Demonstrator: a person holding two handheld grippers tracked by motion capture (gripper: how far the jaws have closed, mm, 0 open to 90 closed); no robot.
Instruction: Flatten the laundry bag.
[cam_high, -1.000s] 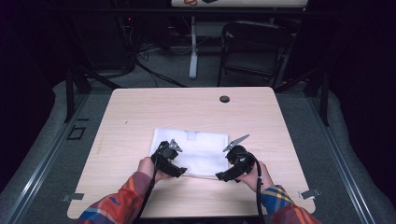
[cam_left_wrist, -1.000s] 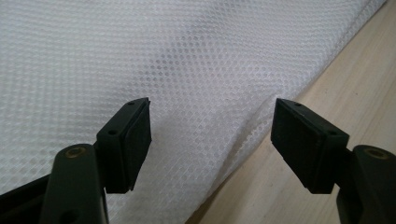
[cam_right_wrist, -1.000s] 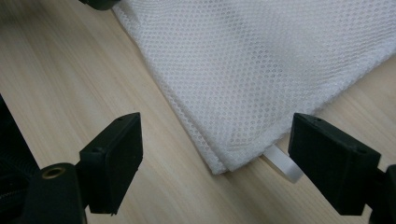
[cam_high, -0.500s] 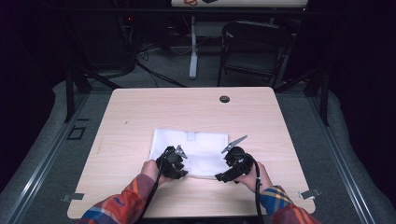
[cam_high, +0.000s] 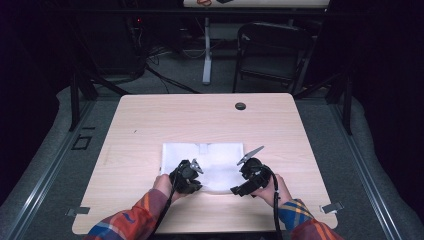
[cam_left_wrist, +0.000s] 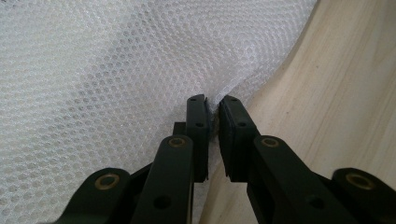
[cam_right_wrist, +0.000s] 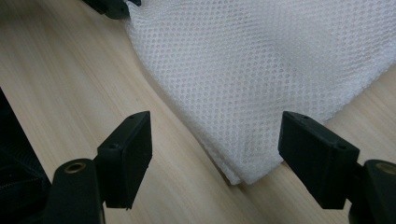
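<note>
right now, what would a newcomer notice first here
The white mesh cloth, folded flat on the near half of the wooden table, draws the eye. The left gripper has just been closing and pinches the cloth's edge; the right gripper is open, jaws either side of the near corner.

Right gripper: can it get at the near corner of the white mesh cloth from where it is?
Probably yes. The right gripper is open, its fingers either side of the white mesh cloth corner, with bare table around it.
</note>
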